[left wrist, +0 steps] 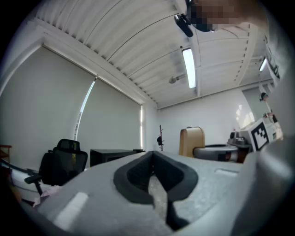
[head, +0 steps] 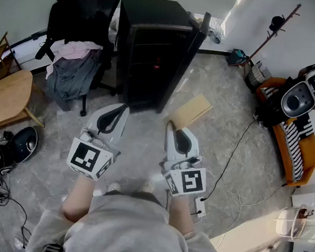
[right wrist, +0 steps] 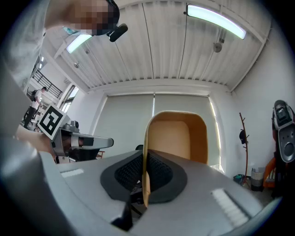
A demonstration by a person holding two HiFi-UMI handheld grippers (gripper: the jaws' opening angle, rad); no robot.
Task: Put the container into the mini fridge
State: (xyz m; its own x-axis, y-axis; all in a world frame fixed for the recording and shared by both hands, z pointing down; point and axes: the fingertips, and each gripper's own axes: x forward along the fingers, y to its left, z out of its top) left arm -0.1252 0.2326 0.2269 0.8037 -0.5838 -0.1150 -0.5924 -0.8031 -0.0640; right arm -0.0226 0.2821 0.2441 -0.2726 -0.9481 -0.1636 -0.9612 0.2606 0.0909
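Head view: pale marbled floor (head: 223,90) is filling the room. The black mini fridge (head: 155,43) is standing at the far centre with its door (head: 187,52) swung open to the right. An office chair (head: 82,18) draped with clothes is sitting to its left. The right gripper (head: 174,129) is holding the tan container (head: 190,110) up over the floor, near the fridge front but well short of it. The left gripper (head: 120,113) is hovering just beside it on the left, touching nothing.

Left gripper view: the left gripper (left wrist: 154,159) is showing its jaws pressed together with nothing between them. The mini fridge (left wrist: 115,154) is lying ahead to the left and the container (left wrist: 191,140) to the right.

Right gripper view: the right gripper (right wrist: 146,159) is pinching one wall of the container (right wrist: 177,138), jaws clamped on the thin edge, with the container standing upright above the pads.

Step, as a judgement: this is looking like the carry phase, with the container gripped and the fridge open. The next move is calling for reaching forward, keeping the container level, clearing the door edge and setting it on a shelf before letting go.

Writing: no brand or label is readable. Only square black-and-white markers are showing on the gripper cubes.
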